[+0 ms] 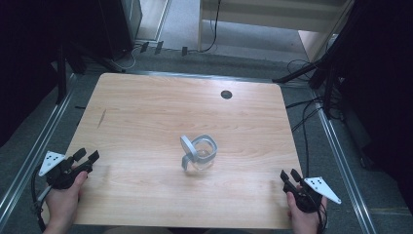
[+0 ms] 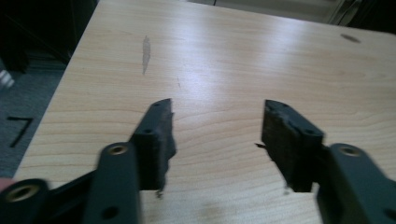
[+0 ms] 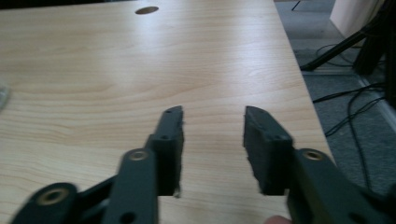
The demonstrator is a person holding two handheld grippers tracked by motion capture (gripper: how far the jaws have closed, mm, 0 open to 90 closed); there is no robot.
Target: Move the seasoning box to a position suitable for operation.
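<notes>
A clear glass jar (image 1: 202,154) with a grey metal clasp lid (image 1: 188,148) swung open stands in the middle of the wooden table (image 1: 146,107). My left gripper (image 1: 86,156) rests at the table's front left corner, held by a hand; its jaws stand wide apart with nothing between them (image 2: 217,122). At the front right corner a hand holds my right gripper (image 1: 290,174), also open and empty (image 3: 212,122). Both grippers are far from the jar.
A round cable hole (image 1: 226,94) sits near the table's far edge. A dark scuff mark (image 1: 101,118) lies on the left part of the top. Cables (image 1: 307,117) and dark stand legs (image 1: 297,73) run along the floor right of the table.
</notes>
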